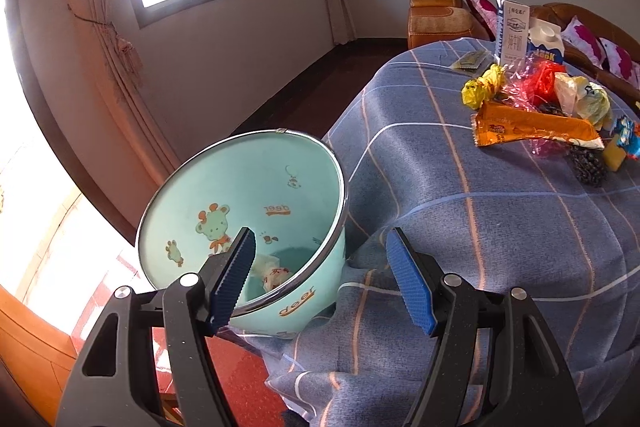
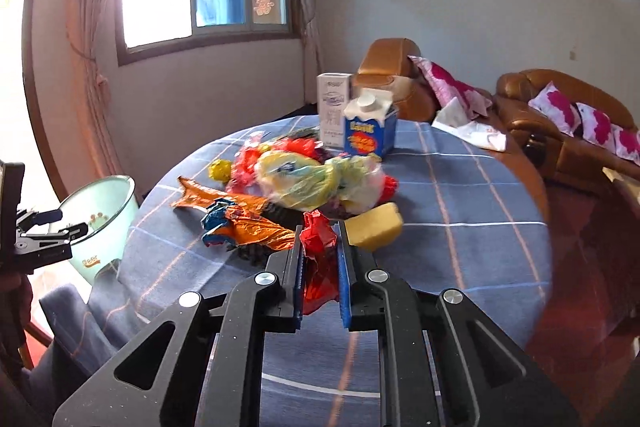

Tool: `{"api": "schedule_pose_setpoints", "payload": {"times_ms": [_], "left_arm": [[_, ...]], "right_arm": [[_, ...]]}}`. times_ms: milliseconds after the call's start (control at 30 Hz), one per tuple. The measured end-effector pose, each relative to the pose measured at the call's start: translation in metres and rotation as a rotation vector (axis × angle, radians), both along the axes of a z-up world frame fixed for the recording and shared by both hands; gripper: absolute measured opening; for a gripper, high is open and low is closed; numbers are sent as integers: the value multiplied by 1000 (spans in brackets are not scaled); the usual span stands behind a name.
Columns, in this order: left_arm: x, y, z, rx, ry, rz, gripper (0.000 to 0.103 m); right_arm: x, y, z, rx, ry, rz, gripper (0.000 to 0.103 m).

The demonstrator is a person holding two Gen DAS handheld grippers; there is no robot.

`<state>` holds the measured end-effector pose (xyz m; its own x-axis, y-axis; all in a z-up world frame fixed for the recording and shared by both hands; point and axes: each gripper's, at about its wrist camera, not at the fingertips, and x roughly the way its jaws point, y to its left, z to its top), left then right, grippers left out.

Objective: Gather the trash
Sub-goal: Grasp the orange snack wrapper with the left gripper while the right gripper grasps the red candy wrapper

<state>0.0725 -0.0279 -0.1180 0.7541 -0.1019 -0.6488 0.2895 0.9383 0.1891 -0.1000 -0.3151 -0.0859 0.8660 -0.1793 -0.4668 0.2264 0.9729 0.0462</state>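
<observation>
Left wrist view, lower left of frame: mint bin (image 1: pixel 244 227) tipped toward the camera at the tabletop (image 1: pixel 500 219) edge, crumpled paper already at its bottom. Left gripper (image 1: pixel 320 259) spread wide, nothing between the pads, one finger over the bin mouth.

Right wrist view, lower centre: right gripper (image 2: pixel 319 251) pinching a red wrapper (image 2: pixel 318 259), which stands roughly along the fingers. The bin (image 2: pixel 100 219) sits at far left of that frame, so the carry likely runs leftward, off the tabletop rim. Remaining trash pile (image 2: pixel 304 183) lies just ahead, upper centre.
</observation>
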Motion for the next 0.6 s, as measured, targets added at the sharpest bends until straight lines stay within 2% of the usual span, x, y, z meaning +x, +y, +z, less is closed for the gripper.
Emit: {"api": "schedule_pose_setpoints", "payload": {"times_ms": [300,600], "left_arm": [[-2,-82,12,35,-80,-199,67],[21,-137,-4,69,-38,-303,67]], "right_arm": [[0,-58,3,56,-59,-136,14],[0,-82,-12,105,-54,-162,14]]}}
